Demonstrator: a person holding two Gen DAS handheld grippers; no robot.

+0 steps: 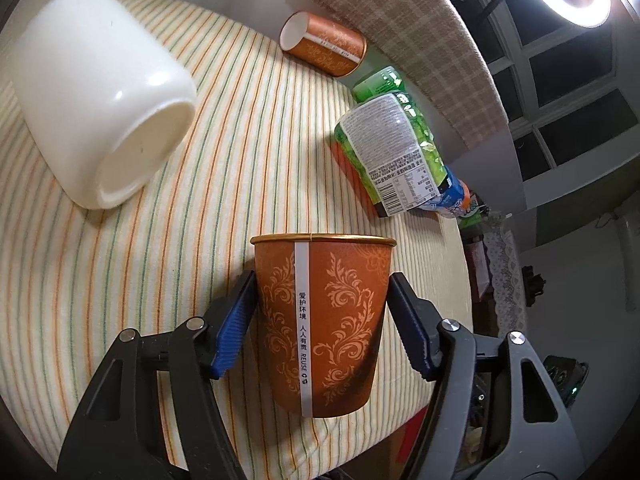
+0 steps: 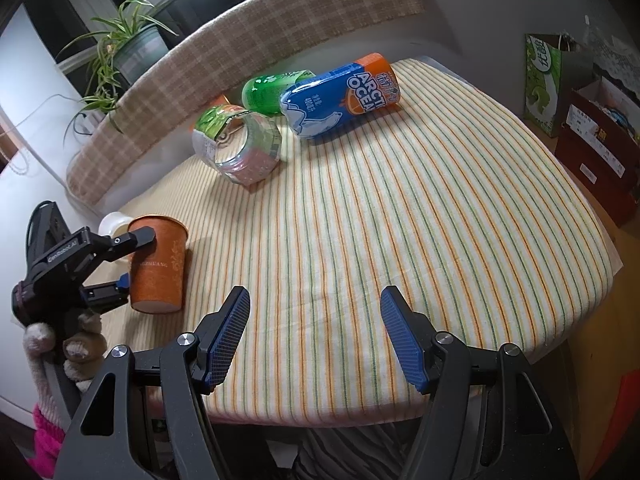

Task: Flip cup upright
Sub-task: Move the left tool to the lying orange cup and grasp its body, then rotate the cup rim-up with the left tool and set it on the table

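Upright on the striped tabletop [image 2: 360, 200] at its 9 o'clock edge in the right wrist view: an orange paper cup [image 1: 322, 328], thin-walled, light and easily crushed, best taken mid-wall with gentle pressure. Flanking that mid-wall, the left tongs [image 1: 322, 326], pads seemingly touching at both sides, though firmness of grip impossible to judge. Spread wide over bare cloth, holding nothing, the right tongs [image 2: 316, 334]; cup interior out of sight, base contact hard to confirm.
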